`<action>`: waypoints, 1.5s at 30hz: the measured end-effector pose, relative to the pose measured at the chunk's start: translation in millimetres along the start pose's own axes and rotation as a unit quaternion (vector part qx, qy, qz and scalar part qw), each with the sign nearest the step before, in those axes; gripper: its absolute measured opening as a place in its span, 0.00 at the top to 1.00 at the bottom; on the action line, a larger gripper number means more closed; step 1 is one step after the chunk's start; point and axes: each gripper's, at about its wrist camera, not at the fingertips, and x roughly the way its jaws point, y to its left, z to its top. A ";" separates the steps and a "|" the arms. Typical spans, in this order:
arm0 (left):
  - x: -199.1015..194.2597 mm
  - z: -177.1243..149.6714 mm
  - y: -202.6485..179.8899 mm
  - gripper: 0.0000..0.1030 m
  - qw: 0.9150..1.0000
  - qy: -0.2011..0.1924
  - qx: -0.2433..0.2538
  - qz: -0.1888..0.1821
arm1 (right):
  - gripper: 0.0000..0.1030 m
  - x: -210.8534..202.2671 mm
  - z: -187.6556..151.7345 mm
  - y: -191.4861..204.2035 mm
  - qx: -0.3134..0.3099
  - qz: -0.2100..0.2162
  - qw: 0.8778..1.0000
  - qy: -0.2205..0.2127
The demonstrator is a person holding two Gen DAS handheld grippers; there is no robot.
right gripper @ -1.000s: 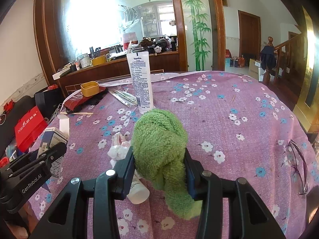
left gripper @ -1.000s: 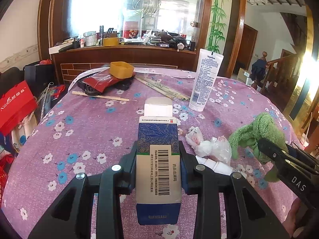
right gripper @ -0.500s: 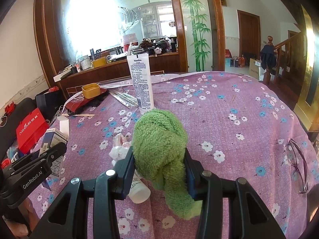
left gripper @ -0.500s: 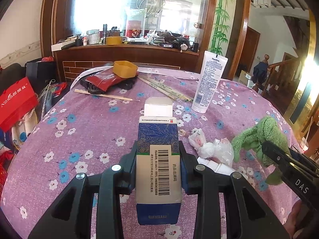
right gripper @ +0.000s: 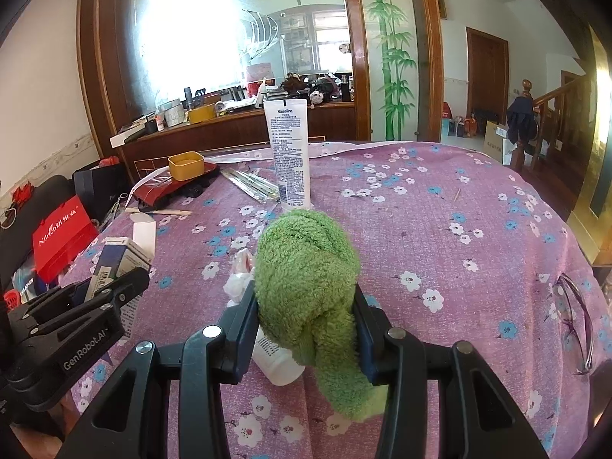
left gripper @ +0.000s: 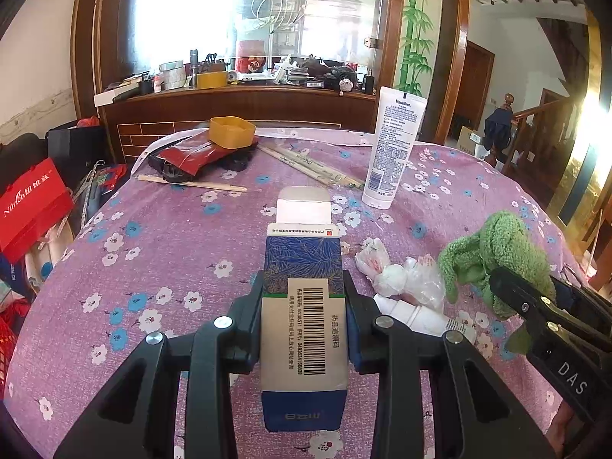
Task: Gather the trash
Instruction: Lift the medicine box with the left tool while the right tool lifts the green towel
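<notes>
Left gripper [left gripper: 304,302] clamps the blue carton [left gripper: 304,306]; right gripper [right gripper: 304,306] clamps the green cloth [right gripper: 306,271] — both above the crumpled wrapper [left gripper: 397,277]. Risk: dangling cloth tail snags that wrapper — drags it off.

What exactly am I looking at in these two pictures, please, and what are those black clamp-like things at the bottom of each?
There is no robot here: a person holds a two-finger gripper in each hand, and a fisheye camera on each looks forward along its fingers. One picture comes from the left gripper, which is shut on a blue and white carton with a barcode. The other comes from the right gripper, shut on a green cloth. Each gripper also shows at the edge of the other's view. Below them is a round table under a purple flowered tablecloth. On it stand a white lotion tube and a yellow tub, and there lie chopsticks, crumpled tissue and plastic, a small white bottle and eyeglasses.
</notes>
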 end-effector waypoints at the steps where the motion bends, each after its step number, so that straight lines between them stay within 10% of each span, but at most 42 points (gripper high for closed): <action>1: 0.3 0.0 -0.9 0.68 1.000 0.000 0.003 0.002 | 0.54 -0.6 -0.2 1.7 -0.003 0.001 1.000 -0.001; 45: -3.4 -0.8 -9.0 0.68 0.999 -0.022 0.027 0.036 | 0.54 -15.0 5.1 -4.2 0.014 0.008 0.999 -0.029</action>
